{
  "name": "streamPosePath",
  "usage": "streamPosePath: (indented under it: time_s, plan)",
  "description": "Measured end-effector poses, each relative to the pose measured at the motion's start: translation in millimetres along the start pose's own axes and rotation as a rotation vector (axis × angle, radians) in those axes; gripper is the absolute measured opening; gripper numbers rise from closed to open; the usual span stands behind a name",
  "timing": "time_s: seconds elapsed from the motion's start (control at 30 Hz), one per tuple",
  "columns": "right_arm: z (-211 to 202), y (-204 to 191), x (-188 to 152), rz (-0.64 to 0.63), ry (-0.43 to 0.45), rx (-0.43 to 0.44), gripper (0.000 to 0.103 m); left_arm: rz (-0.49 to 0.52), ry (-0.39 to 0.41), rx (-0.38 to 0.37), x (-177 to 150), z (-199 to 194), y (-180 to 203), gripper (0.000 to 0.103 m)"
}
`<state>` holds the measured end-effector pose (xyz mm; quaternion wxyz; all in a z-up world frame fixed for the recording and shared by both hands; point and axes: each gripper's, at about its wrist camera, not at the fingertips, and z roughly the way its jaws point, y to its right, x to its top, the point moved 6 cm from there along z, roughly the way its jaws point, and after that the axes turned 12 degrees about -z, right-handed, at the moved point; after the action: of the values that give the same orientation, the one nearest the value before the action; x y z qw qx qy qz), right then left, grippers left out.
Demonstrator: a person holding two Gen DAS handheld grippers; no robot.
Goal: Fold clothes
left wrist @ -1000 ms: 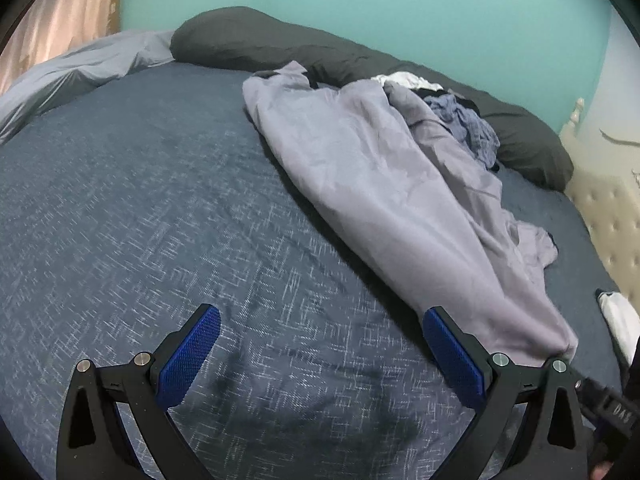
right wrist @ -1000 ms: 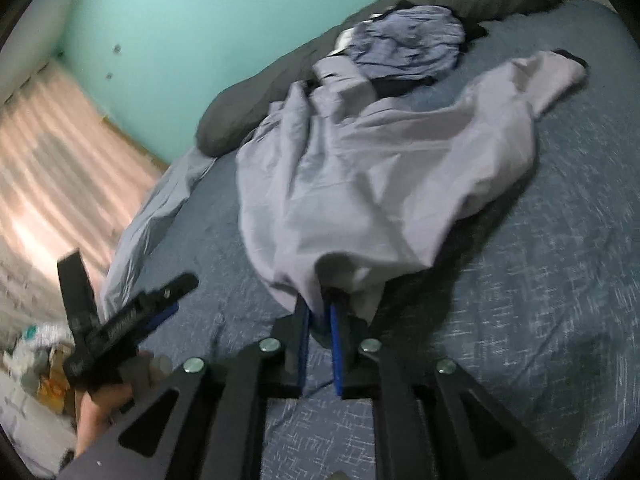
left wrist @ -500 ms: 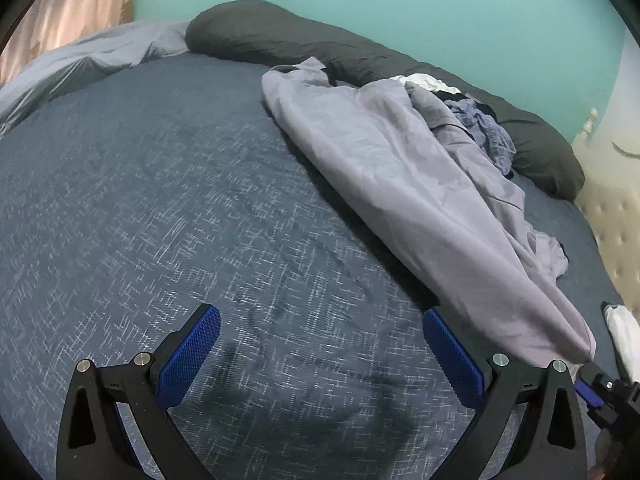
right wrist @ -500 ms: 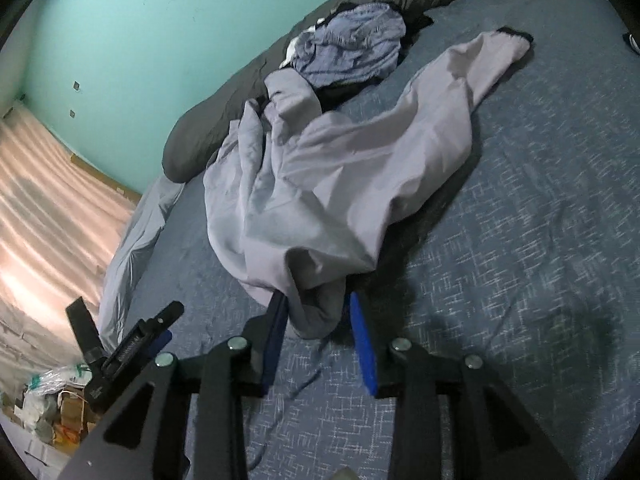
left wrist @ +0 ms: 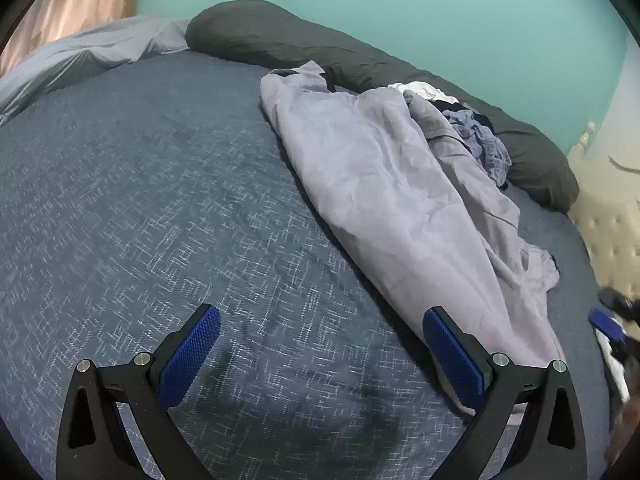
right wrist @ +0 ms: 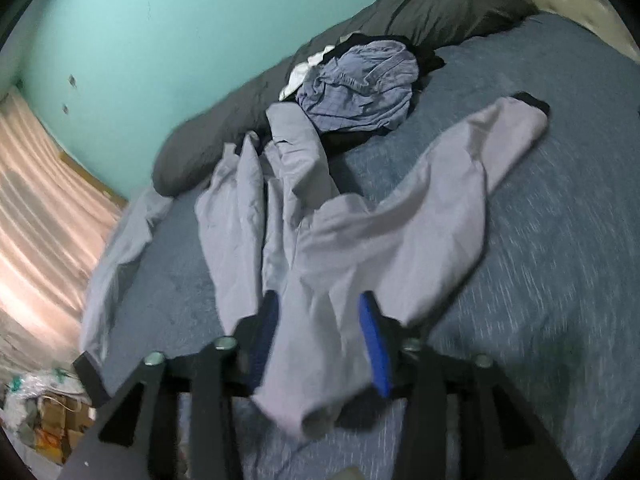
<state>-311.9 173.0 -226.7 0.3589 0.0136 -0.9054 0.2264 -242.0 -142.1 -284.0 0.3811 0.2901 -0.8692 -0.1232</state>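
A crumpled lilac-grey garment (left wrist: 400, 184) lies stretched across the dark blue bedspread (left wrist: 140, 200). In the right wrist view the same garment (right wrist: 360, 240) spreads out with one sleeve reaching right. My right gripper (right wrist: 320, 320) stands open, its blue pads either side of the garment's near end, which lies loose between them. My left gripper (left wrist: 320, 344) hovers wide open over bare bedspread, its right finger (left wrist: 452, 356) just beside the garment's lower edge. Nothing is held in either one.
A heap of blue checked, white and black clothes (right wrist: 360, 84) sits near a long dark grey pillow (left wrist: 360, 60) against the teal wall. A grey sheet (left wrist: 80, 56) hangs at the bed's far left. A cream tufted headboard (left wrist: 608, 232) is at right; clutter (right wrist: 44, 412) lies on the floor.
My right gripper went from shut on the garment's end to open, and the cloth dropped onto the bed between its fingers. The left gripper stayed wide open and drifted slightly.
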Motion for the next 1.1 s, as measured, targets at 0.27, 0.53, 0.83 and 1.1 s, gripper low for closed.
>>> streamPosePath:
  time_s: [0.27, 0.53, 0.83, 1.1]
  plan:
    - [70.2, -10.8, 36.3, -0.082, -0.124, -0.039, 0.051, -0.004, 0.013, 0.016, 4.2, -1.0, -8.7, 0.103]
    - [118.8, -15.0, 60.8, -0.132, -0.175, -0.077, 0.052, -0.004, 0.007, 0.020, 4.2, 2.7, -12.7, 0.103]
    - [144.3, -30.9, 68.8, -0.211, -0.200, -0.049, 0.046, -0.007, 0.005, 0.027, 4.9, 3.9, -15.4, 0.103]
    - [138.6, -39.1, 65.9, -0.288, -0.188, -0.014, 0.006, -0.007, 0.002, 0.026, 4.1, 3.2, -14.3, 0.103]
